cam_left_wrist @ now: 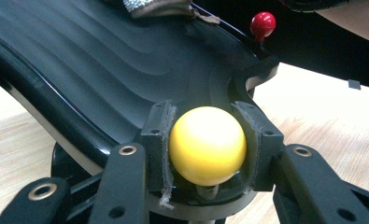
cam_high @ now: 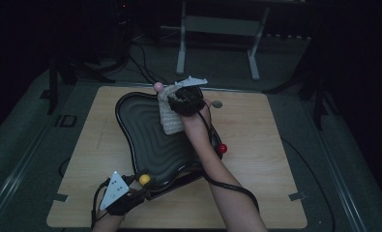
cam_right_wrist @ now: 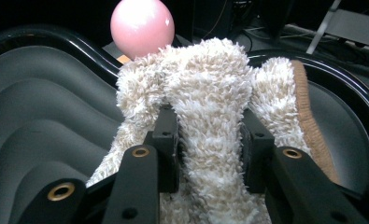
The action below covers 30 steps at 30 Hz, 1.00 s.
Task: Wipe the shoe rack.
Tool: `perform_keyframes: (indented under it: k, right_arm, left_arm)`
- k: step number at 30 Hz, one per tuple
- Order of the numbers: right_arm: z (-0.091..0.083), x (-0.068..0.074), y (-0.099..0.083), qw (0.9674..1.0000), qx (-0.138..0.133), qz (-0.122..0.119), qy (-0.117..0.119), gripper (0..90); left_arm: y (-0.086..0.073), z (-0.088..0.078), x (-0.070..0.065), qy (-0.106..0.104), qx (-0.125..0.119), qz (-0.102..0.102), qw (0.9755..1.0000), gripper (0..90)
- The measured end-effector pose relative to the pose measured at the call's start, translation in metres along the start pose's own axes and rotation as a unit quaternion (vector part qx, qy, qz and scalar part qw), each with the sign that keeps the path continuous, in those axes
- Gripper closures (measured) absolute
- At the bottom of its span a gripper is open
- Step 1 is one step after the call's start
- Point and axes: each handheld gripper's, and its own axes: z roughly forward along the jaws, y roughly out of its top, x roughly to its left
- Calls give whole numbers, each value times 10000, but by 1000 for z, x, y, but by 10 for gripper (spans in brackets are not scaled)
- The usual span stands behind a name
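A black wavy tray (cam_high: pixel 145 140) lies on the wooden table, with ball knobs at its corners. My left gripper (cam_high: pixel 135 186) is shut on the yellow ball knob (cam_left_wrist: pixel 207 144) at the tray's near corner; the yellow ball knob (cam_high: pixel 144 179) sits between its pads. My right gripper (cam_high: pixel 176 99) is at the tray's far end, shut on a fluffy cream cloth (cam_right_wrist: pixel 210 135) that hangs down onto the tray. The fluffy cream cloth (cam_high: pixel 169 113) bunches between the jaws. A pink ball knob (cam_right_wrist: pixel 142 27) stands just behind it, and a red ball knob (cam_left_wrist: pixel 263 22) marks the right corner.
The wooden table (cam_high: pixel 256 140) has bare surface left and right of the tray. A small round grey disc (cam_high: pixel 217 104) lies on it beyond my right hand. Black cables (cam_high: pixel 237 186) trail from the grippers. A metal frame (cam_high: pixel 217 29) stands on the floor behind.
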Motion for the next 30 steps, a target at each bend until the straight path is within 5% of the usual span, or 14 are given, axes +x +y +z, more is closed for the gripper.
perform_keyframes:
  k: [30]
  right_arm:
    - [-53, 13, -91, 9993, 113, -269, 221, 659]
  left_arm:
    - [0, 0, -1, 40, 9, -27, 10000, 592]
